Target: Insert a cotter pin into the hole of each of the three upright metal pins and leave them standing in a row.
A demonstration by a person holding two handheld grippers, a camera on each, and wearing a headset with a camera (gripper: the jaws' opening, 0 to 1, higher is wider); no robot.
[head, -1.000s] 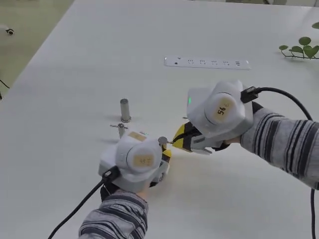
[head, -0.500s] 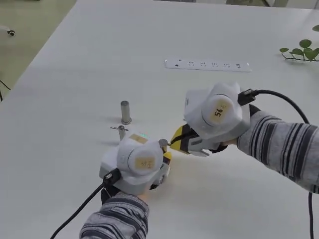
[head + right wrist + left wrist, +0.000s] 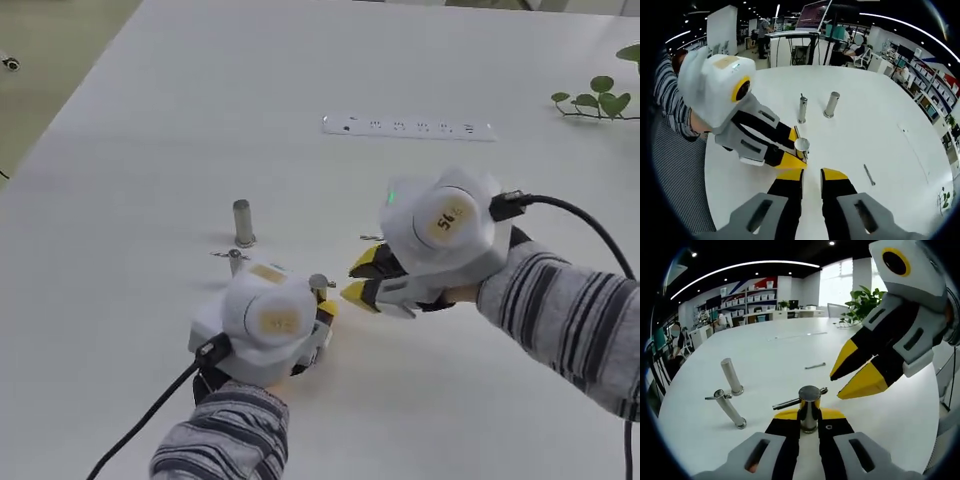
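The left gripper [image 3: 322, 308], in the lower centre of the head view, has its jaws clamped on the front metal pin [image 3: 318, 286], which stands upright on the white table [image 3: 200, 100]. In the left gripper view the front metal pin [image 3: 809, 410] sits at lower centre between the yellow-tipped jaws, and the inserted cotter pin [image 3: 790, 402] passes through it just below its head and projects to the left. The right gripper [image 3: 358, 278], right of centre in the head view, holds nothing. Its jaws are apart, and its tips point left toward the front metal pin and lie just beside it. In the right gripper view the right gripper [image 3: 811, 176] shows a clear gap between its two jaws at the bottom of the frame. The middle metal pin [image 3: 235, 262] stands left of centre and carries the second cotter pin [image 3: 222, 254] crosswise near its top. The bare metal pin [image 3: 242, 222] stands just above it in the frame. The loose cotter pin [image 3: 815, 366] lies flat on the table, centre of the left gripper view. A power strip [image 3: 405, 127] lies at upper centre of the head view, and a plant [image 3: 600, 98] enters at the upper right.
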